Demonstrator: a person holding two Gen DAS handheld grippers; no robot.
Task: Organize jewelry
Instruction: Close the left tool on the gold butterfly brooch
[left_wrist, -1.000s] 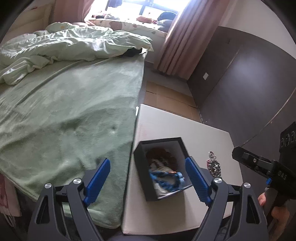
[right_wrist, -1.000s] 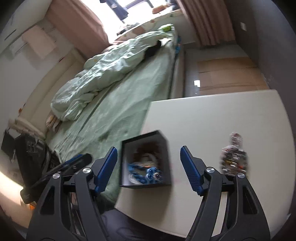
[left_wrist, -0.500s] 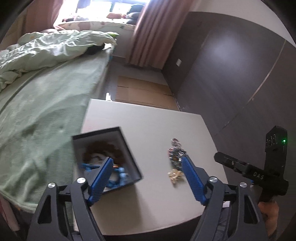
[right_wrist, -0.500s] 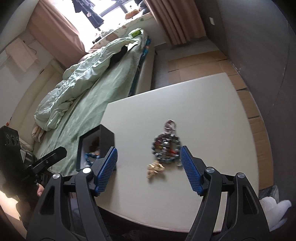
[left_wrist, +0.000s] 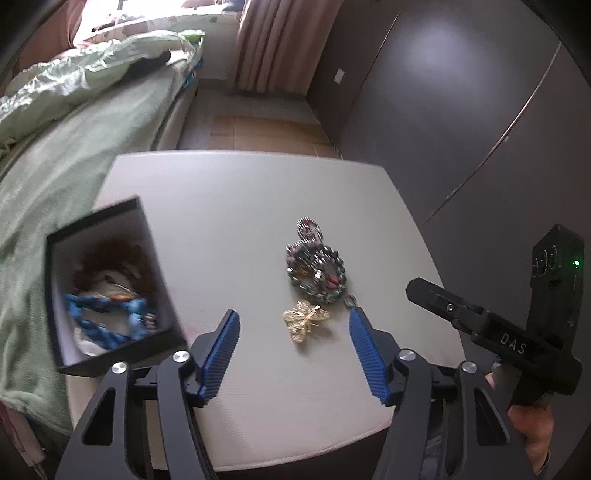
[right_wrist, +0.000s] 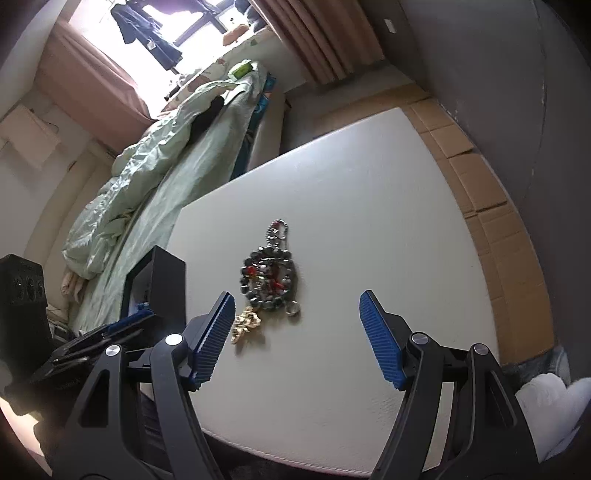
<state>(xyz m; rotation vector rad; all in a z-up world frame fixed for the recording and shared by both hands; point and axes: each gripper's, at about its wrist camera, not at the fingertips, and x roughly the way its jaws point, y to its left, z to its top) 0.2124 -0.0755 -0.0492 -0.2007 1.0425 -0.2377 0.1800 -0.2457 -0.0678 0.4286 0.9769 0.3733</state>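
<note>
Hovering both grippers over the white table (left_wrist: 258, 206), nothing held in either. My left gripper (left_wrist: 293, 352) has its jaws closing, apart with only bare table between them; the gold brooch (left_wrist: 306, 320) lies just ahead of the gap, between the two blue pads (left_wrist: 221, 350) in line of sight but beyond their tips. My right gripper (right_wrist: 297, 338) stands wide apart and empty.

Beyond the brooch, touching or nearly touching it, lies the beaded bracelet (left_wrist: 317, 271) with a metal clasp at its far end. Left of my left fingers sits the black box (left_wrist: 147, 236), open, already holding a blue bracelet (left_wrist: 107, 317).

Handling judgement: the brooch looks light, thin, stiff and flat on the table, likely slippery under the pads; I would pinch across its narrow middle, tips low against the surface. The beaded bracelet looks floppy and heavier; it should sag when lifted, so take it across one side of the loop.

Risk: dragging the bracelet along with the brooch.
</note>
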